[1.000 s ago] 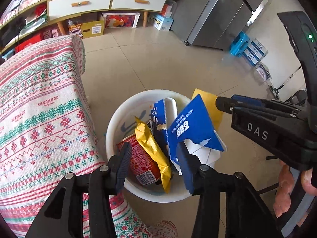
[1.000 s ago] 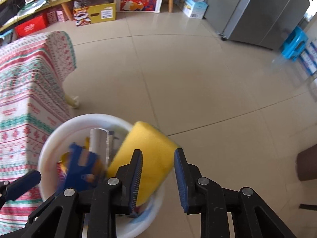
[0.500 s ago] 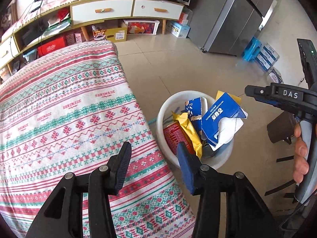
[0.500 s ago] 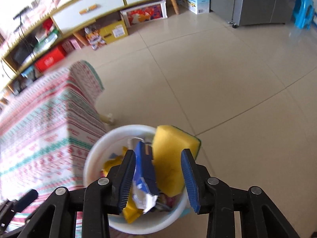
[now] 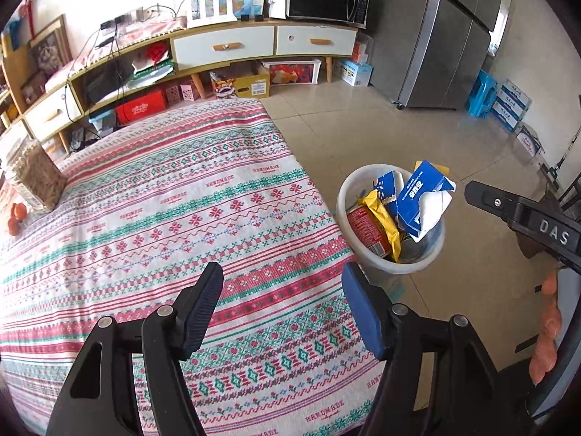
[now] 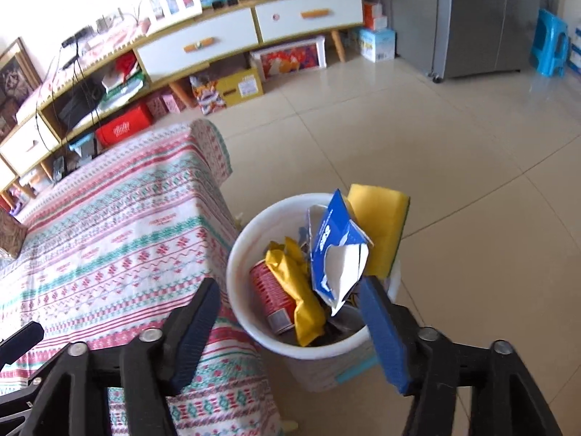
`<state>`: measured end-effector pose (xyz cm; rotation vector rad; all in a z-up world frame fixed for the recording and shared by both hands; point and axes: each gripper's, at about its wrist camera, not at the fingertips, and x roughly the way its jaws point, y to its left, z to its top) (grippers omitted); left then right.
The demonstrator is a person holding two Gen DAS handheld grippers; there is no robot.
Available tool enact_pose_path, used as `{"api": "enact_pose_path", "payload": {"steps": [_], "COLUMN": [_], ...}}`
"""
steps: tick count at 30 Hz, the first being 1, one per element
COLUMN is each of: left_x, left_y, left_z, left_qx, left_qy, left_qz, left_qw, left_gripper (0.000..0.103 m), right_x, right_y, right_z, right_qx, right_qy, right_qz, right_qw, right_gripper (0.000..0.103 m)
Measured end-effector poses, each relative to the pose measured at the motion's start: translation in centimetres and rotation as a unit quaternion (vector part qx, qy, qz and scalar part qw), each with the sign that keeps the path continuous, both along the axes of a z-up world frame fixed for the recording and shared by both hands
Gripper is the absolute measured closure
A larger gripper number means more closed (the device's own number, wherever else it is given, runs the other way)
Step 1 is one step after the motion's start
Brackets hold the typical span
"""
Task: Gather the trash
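Note:
A white trash bin (image 5: 435, 245) (image 6: 247, 250) stands on the floor beside the table. It holds a red can (image 6: 270, 292), a yellow wrapper (image 6: 297, 290), a blue-and-white carton (image 6: 336, 250) and a yellow sponge (image 6: 381, 229). My left gripper (image 5: 283, 309) is open and empty above the patterned tablecloth (image 5: 163, 218). My right gripper (image 6: 290, 330) is open and empty, above and in front of the bin. The right gripper also shows at the right edge of the left wrist view (image 5: 523, 214).
A woven box (image 5: 36, 178) and small orange fruits (image 5: 16, 214) sit at the table's far left. A long cabinet (image 5: 225, 47) with boxes under it lines the back wall. A grey fridge (image 5: 443, 36) and a blue stool (image 5: 481, 94) stand at the right.
Both grippers have pulled up and back from the bin and opened wider. The yellow sponge left the right gripper and now rests in the bin. The left view now looks over the table.

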<state>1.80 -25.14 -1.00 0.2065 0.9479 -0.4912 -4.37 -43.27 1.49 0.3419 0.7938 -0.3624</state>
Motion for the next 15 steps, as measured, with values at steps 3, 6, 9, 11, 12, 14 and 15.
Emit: {"api": "enact_pose_path", "payload": {"steps": [3, 6, 9, 11, 12, 14, 15], "left_x": [-1.4, -2.9, -4.1, -5.0, -5.3, -6.1, -6.4], "left_y": [1.4, 2.9, 4.0, 4.6, 5.0, 5.4, 5.6], "left_z": [0.8, 1.4, 2.2, 2.6, 2.7, 2.8, 2.7], "left_qx": [0.0, 0.005, 0.01, 0.011, 0.011, 0.013, 0.017], "left_qy": [-0.01, -0.024, -0.038, -0.048, -0.052, -0.055, -0.055], "left_qz": [0.013, 0.025, 0.035, 0.041, 0.043, 0.042, 0.039], "left_qw": [0.9999, 0.9994, 0.9986, 0.9979, 0.9977, 0.9975, 0.9976], "left_gripper": [0.032, 0.031, 0.028, 0.026, 0.025, 0.025, 0.024], "right_x": [-2.5, -4.4, -5.7, -6.3, -6.6, -7.0, -7.3], "right_y": [2.4, 4.2, 5.5, 6.3, 6.8, 7.5, 7.9], "right_z": [0.2, -0.6, -1.7, -2.2, -2.3, -2.3, -2.3], "right_qx": [-0.017, -0.017, -0.018, -0.03, -0.035, -0.045, -0.052], "right_qy": [-0.021, -0.026, -0.02, -0.017, -0.018, -0.022, -0.024], "right_qz": [-0.01, -0.018, -0.027, -0.033, -0.03, -0.026, -0.027], "right_qw": [1.0, 0.999, 0.999, 0.999, 0.999, 0.998, 0.998], "right_gripper": [0.02, 0.014, 0.013, 0.011, 0.011, 0.008, 0.007]}}
